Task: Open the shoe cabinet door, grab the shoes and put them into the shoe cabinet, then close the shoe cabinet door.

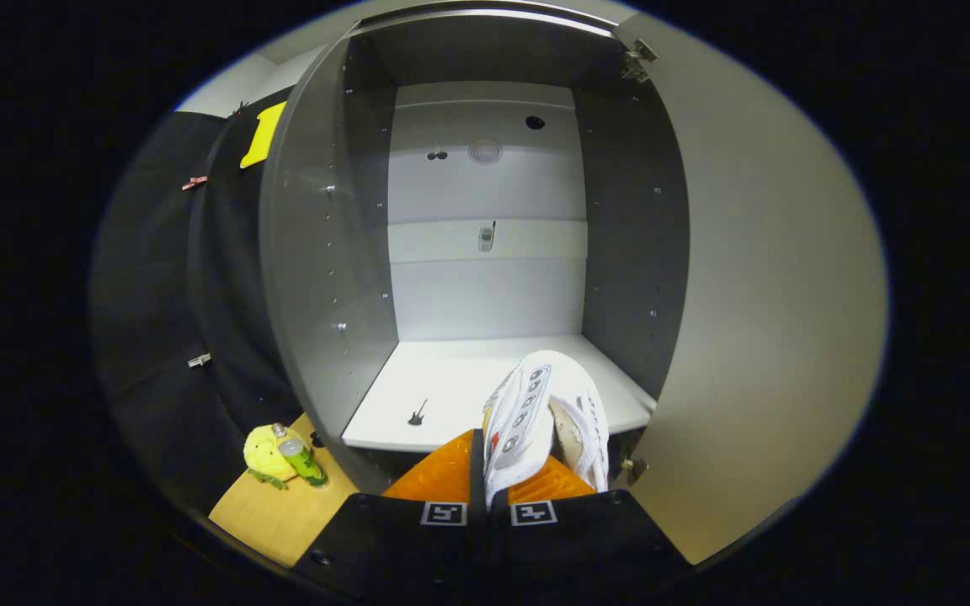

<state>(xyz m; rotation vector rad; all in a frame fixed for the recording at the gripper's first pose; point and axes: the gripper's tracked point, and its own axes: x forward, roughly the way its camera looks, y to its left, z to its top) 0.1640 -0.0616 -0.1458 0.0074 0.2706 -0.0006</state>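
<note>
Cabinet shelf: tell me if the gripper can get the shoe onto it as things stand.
Probably yes. The door stands open, the shelf lies bare just ahead, and the gripper has its jaws shut on the white shoe.

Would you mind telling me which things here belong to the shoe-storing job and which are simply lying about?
Part of the job:
- white shoe, clamped between the fingers of the hand-held gripper
- shoe cabinet, interior open, white shelf just ahead
- cabinet door, swung open beside the shoe

Just lying about:
- yellow plush toy
- green bottle leaning against it
- wooden table under both
</note>
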